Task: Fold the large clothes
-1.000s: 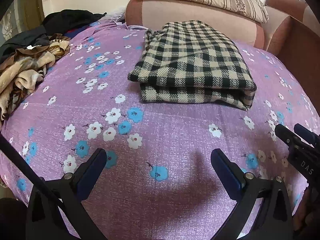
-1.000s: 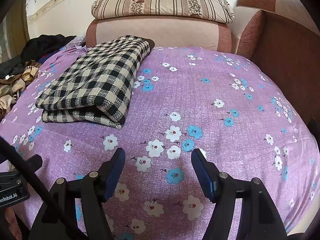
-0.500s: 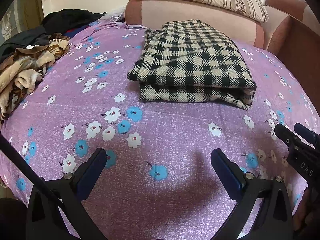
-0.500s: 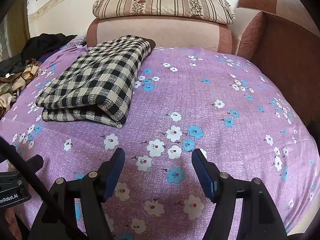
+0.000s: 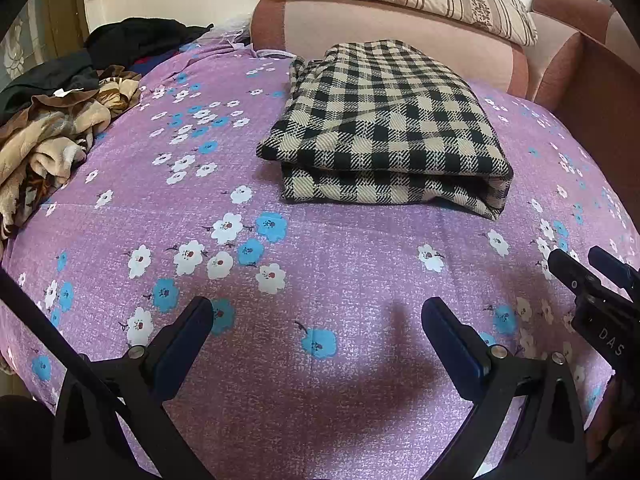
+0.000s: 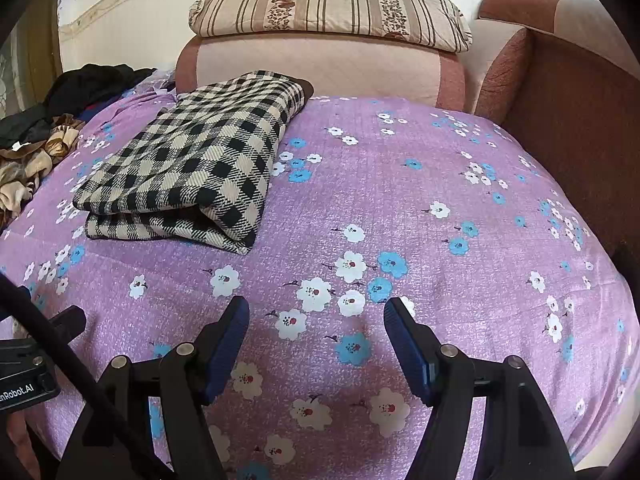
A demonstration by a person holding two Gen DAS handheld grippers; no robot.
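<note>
A black-and-cream checked garment (image 5: 384, 128) lies folded in a flat rectangle on the purple flowered bedsheet (image 5: 320, 264). In the right wrist view the folded garment (image 6: 192, 160) sits at the left. My left gripper (image 5: 316, 312) is open and empty, hovering over the sheet well in front of the garment. My right gripper (image 6: 316, 312) is open and empty, over the sheet to the right of and nearer than the garment. The right gripper's tips also show at the right edge of the left wrist view (image 5: 588, 268).
A heap of unfolded clothes, tan and black, (image 5: 60, 128) lies at the bed's left edge. A striped pillow (image 6: 328, 8) rests on the pink padded headboard (image 6: 320, 68). A brown padded side panel (image 6: 580, 128) borders the bed on the right.
Almost nothing has changed; both views have shifted very slightly, and both grippers stay open over the sheet.
</note>
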